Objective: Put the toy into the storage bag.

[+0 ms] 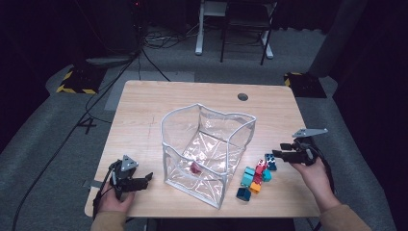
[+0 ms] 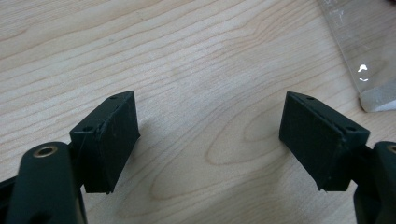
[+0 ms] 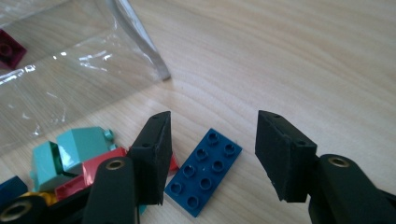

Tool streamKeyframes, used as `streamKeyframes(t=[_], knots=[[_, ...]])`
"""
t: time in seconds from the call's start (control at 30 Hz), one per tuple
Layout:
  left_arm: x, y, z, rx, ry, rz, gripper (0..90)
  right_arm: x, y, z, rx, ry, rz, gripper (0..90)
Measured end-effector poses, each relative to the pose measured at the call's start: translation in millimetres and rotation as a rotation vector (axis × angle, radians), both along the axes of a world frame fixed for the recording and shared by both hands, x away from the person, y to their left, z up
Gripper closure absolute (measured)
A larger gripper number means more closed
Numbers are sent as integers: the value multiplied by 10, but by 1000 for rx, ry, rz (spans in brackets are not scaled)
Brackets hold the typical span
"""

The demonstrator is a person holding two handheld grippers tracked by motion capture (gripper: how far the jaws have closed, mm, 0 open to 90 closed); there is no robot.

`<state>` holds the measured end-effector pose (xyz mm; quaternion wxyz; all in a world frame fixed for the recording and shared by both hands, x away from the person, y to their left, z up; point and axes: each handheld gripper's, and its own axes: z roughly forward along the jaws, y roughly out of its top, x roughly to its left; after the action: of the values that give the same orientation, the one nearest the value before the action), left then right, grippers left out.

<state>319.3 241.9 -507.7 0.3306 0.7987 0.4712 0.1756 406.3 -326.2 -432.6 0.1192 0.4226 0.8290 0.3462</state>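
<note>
A clear plastic bin (image 1: 207, 144) stands mid-table (image 1: 154, 101) with one dark red brick (image 1: 196, 167) on its floor. Just right of it lies a pile of bricks (image 1: 255, 178). The right gripper (image 3: 212, 154) hangs open over a flat blue brick (image 3: 204, 171), holding nothing. The left gripper (image 2: 210, 135) rests wide open, empty.

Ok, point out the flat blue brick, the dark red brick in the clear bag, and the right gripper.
flat blue brick (image 3: 204, 171), right gripper view, on its studded top.
dark red brick (image 3: 9, 50), right gripper view, on its top face, seen through the plastic.
right gripper (image 3: 212, 156), right gripper view, midway between its open fingers.
</note>
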Motion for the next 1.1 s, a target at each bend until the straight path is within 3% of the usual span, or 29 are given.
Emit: streamKeyframes(t=[0.27, 0.67, 1.1], knots=[[0, 0, 0, 0, 0, 0, 203, -22, 10, -242, -35, 51, -9, 468], [0, 0, 0, 0, 0, 0, 203, -70, 35, -423, -60, 78, -7, 462], [0, 0, 0, 0, 0, 0, 202, -28, -200, -388, -40, 65, -75, 465]])
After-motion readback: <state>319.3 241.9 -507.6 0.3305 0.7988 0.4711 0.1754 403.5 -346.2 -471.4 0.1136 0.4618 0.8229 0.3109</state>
